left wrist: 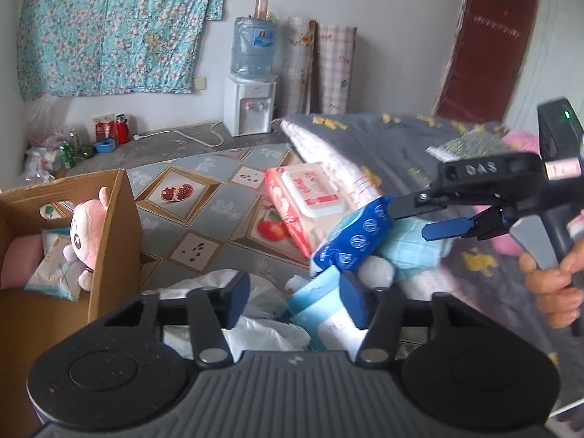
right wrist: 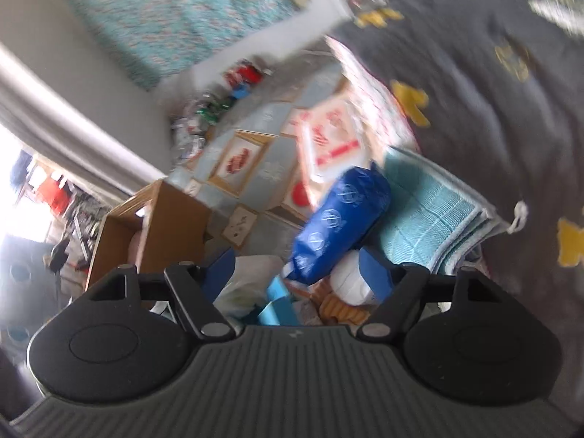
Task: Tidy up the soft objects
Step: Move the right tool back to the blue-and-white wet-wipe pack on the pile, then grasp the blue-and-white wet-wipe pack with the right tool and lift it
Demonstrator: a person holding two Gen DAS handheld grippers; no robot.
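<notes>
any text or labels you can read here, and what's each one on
"DAS": raised letters on the right gripper's black body.
Red print on the wipes pack: too blurred to read.
Water jug's label: too small.
Blue packet: round logos only, unreadable.

Floral cloth point(left wrist: 113, 25) on white wall; water dispenser point(left wrist: 250, 107) beside it.

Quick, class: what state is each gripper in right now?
Left gripper: open, holding nothing.
Right gripper: open, holding nothing; its upper finger is next to the blue packet.
</notes>
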